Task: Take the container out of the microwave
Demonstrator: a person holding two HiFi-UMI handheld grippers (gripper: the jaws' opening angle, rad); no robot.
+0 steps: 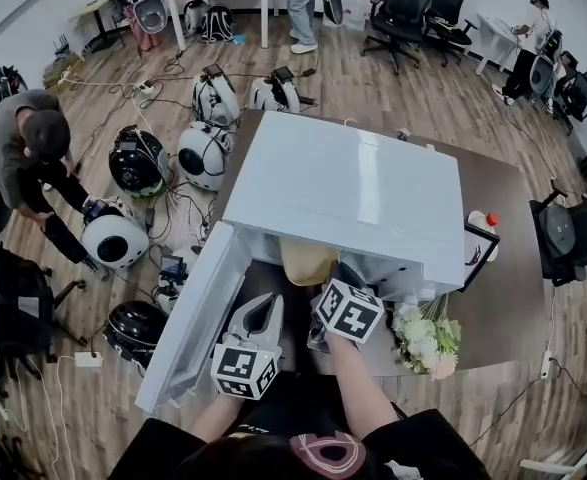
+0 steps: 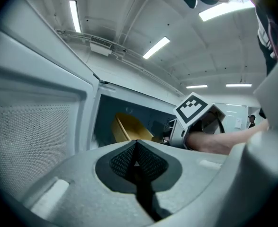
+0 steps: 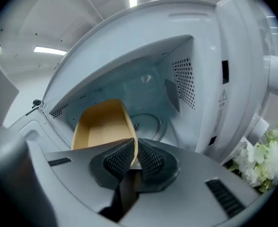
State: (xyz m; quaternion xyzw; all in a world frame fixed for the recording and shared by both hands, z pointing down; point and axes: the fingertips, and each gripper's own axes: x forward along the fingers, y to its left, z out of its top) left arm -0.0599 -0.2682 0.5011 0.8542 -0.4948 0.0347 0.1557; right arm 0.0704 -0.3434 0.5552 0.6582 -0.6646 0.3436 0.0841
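The white microwave [image 1: 353, 193] stands on a brown table with its door [image 1: 198, 313] swung open to the left. A tan open-top container [image 3: 101, 126] sits tilted at the mouth of the cavity, also seen as the container [image 1: 308, 261] from above. My right gripper [image 3: 134, 148] is shut on the container's right wall, one pad inside and one outside. Its marker cube [image 1: 348, 311] hides the jaws in the head view. My left gripper [image 2: 137, 148] is shut on nothing and hangs in front of the open door, left of the container [image 2: 129, 126].
A bunch of white and pink flowers [image 1: 428, 333] lies on the table just right of the microwave. A white bottle with a red cap [image 1: 483, 230] stands behind them. On the floor to the left are round helmets [image 1: 113, 238], cables and a crouching person [image 1: 28, 153].
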